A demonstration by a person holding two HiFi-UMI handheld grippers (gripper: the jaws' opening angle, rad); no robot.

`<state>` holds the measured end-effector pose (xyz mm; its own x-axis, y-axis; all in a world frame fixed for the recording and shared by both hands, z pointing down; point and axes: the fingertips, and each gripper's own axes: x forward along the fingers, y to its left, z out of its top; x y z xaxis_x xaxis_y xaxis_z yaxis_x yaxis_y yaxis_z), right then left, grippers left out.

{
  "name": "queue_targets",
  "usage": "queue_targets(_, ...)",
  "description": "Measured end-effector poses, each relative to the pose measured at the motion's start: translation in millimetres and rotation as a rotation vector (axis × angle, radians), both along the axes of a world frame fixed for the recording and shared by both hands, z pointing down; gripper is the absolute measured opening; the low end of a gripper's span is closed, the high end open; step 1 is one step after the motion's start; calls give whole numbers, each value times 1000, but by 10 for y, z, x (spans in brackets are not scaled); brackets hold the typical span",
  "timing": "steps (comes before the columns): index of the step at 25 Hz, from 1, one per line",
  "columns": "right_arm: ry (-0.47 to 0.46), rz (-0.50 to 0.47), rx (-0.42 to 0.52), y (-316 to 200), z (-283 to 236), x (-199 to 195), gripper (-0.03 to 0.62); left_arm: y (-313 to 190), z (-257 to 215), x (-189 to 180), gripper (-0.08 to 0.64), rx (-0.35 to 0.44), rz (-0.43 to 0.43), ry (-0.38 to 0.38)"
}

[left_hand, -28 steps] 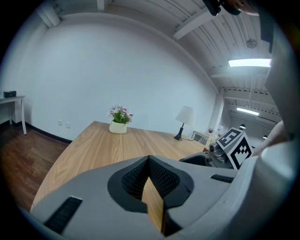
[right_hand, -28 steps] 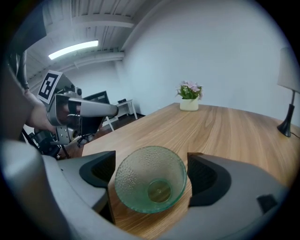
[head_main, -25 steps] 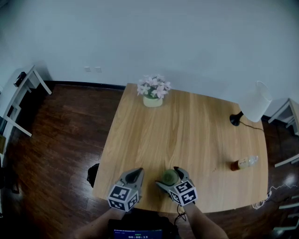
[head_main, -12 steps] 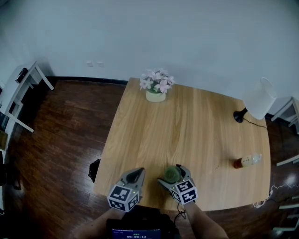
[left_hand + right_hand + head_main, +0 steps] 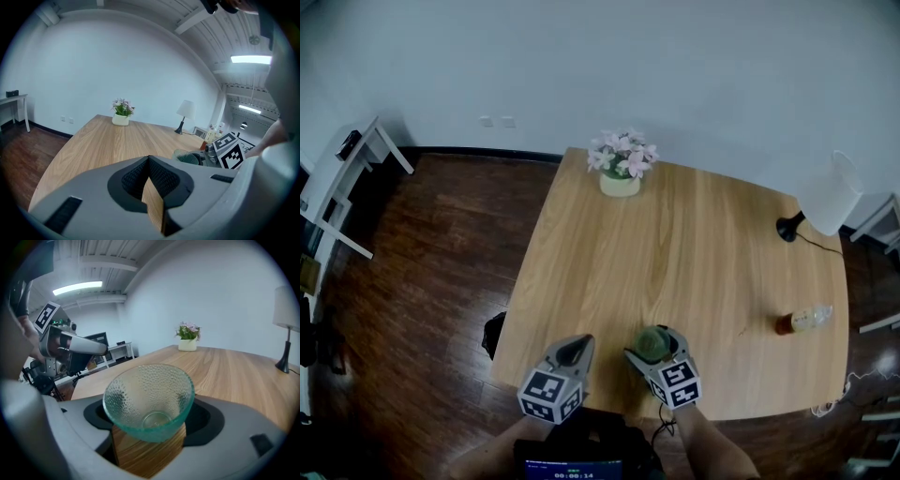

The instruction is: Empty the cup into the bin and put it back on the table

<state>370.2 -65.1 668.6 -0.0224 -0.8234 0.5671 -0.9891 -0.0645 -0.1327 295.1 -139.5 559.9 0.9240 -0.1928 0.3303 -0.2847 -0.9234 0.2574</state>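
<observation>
Cool, even, rather dim light fills the room. The head view is soft and slightly grainy, and the floor (image 5: 412,281) left of the left claw (image 5: 577,342) is nearly black. A ceiling strip light (image 5: 251,59) glares white up and right of that claw. A second strip light (image 5: 77,287) burns up and left of the right claw (image 5: 150,417). Both gripper views bulge like a fisheye inside black corners. The claw bodies nearest each lens blur. The glass cup (image 5: 149,394) between the right claw's jaws is sharp, with faint highlights.
</observation>
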Motion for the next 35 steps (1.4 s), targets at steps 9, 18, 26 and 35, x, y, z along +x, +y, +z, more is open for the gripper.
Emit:
queue_targets(9,23,-4,47,-17,-70,9,402,26,6,-57,-9,7,0,-2)
queue_targets(18,59,-72,131,-100,-728,-51,399,-114,-341,-167,-9,58,-39,59)
queue_targets(26,7,-180,181,-221,-1485,-324,397,-257,-810,-451,-9,139,-90,142)
queue_targets(35,66,-274,250,-372,-2115,-633,394,-432,-1191,-1062,-9,204,-215,195)
